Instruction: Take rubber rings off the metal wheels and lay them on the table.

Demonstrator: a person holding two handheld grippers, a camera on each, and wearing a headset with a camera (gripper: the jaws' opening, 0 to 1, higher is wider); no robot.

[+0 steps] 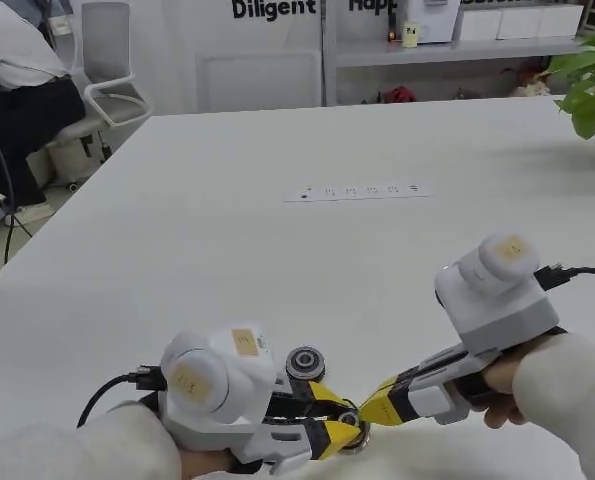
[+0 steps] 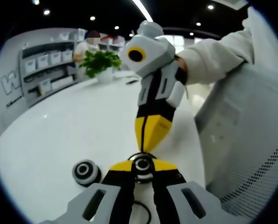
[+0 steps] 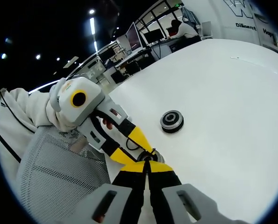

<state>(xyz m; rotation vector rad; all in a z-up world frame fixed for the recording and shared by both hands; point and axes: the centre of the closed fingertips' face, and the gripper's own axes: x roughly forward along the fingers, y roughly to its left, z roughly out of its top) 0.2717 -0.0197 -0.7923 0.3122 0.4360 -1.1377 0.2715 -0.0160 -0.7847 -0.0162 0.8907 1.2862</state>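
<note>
Rubber-peeling is getting under way: the left gripper [image 2: 142,167] is clamping a metal wheel [image 2: 142,163] just beside the second wheel [image 2: 86,171]. The right gripper [image 3: 146,165] is pressing shut jaws against the clamped wheel's rim. Whether it is nipping the ring is too small to tell. Next, I judge, it should be pulling outward.

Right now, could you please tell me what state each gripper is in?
Left gripper: closed, holding a metal wheel.
Right gripper: closed, apparently pinching that wheel's rubber ring.
</note>
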